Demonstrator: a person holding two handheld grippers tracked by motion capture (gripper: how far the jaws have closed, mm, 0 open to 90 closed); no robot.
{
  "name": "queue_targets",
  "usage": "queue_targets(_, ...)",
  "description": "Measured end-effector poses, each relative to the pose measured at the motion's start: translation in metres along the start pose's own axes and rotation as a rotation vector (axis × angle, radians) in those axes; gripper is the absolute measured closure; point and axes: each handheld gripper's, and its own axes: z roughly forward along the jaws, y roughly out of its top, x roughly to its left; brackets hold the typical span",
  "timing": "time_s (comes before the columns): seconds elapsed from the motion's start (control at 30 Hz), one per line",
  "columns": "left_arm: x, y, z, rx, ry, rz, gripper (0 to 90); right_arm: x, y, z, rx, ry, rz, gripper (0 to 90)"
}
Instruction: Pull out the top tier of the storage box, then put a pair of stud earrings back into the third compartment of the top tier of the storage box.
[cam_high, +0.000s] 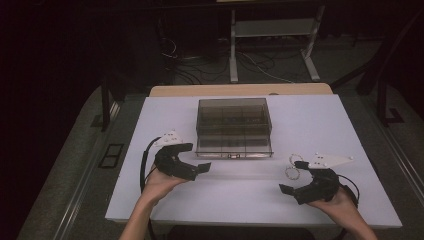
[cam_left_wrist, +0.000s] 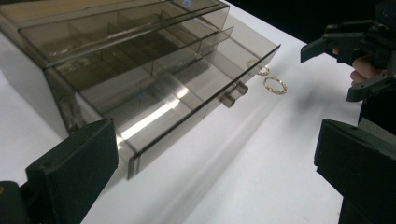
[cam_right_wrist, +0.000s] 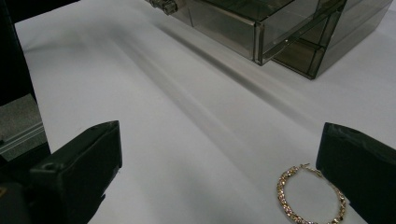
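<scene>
Both grippers are wide apart holding nothing, so the right gripper (cam_high: 292, 192) could easily nudge that gold hoop earring (cam_right_wrist: 310, 198), lower right, while grabbing near the drawer box (cam_high: 234, 127).

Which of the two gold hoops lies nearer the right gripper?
The hoop farther from the drawer box, just ahead of the right gripper; the other hoop sits beyond it.

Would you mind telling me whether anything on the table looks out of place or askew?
Nothing looks damaged or spilled. The smoky plastic drawer box has its bottom drawer pulled partly out, and two gold hoop earrings lie loose on the white table beside it, near the right claw, rather than in a compartment.
</scene>
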Motion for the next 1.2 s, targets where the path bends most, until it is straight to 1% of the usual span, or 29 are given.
queue_targets(0.07, 0.000, -0.004, -0.002, -0.002, 0.009, -0.003, 0.0, 0.000, 0.000, 0.000, 0.000, 0.000, -0.001, 0.0)
queue_targets(0.23, -0.001, -0.015, -0.004, -0.002, 0.014, -0.012, 0.0, 0.000, 0.000, 0.000, 0.001, 0.000, 0.000, 0.0)
queue_targets(0.27, -0.001, -0.020, -0.004, 0.001, 0.013, -0.015, 0.0, 0.000, 0.000, 0.000, 0.001, -0.001, 0.000, 0.0)
queue_targets(0.3, -0.001, -0.020, -0.004, 0.001, 0.013, -0.015, 0.0, 0.000, 0.000, 0.000, 0.001, -0.001, 0.000, 0.0)
queue_targets(0.5, -0.003, -0.033, -0.005, 0.004, 0.016, -0.023, 0.0, 0.000, 0.000, -0.001, 0.000, -0.002, 0.001, 0.0)
queue_targets(0.7, -0.003, -0.048, -0.008, -0.006, 0.044, -0.033, 0.0, 0.000, 0.000, -0.001, -0.001, -0.003, 0.002, 0.0)
queue_targets(0.93, -0.003, -0.054, -0.011, -0.027, 0.068, -0.036, 0.0, -0.004, 0.002, -0.002, 0.023, -0.008, -0.007, 0.0)
queue_targets(1.07, -0.002, -0.055, -0.011, -0.032, 0.073, -0.040, 0.0, -0.009, 0.005, -0.005, 0.049, -0.016, -0.003, 0.0)
queue_targets(1.13, -0.002, -0.056, -0.011, -0.031, 0.073, -0.038, 0.0, -0.011, 0.008, -0.007, 0.056, -0.014, 0.004, 0.0)
queue_targets(1.17, -0.003, -0.057, -0.011, -0.029, 0.069, -0.032, 0.0, -0.015, 0.010, -0.009, 0.062, -0.015, 0.011, 0.0)
queue_targets(1.2, -0.003, -0.057, -0.011, -0.029, 0.069, -0.032, 0.0, -0.015, 0.010, -0.009, 0.062, -0.015, 0.011, 0.0)
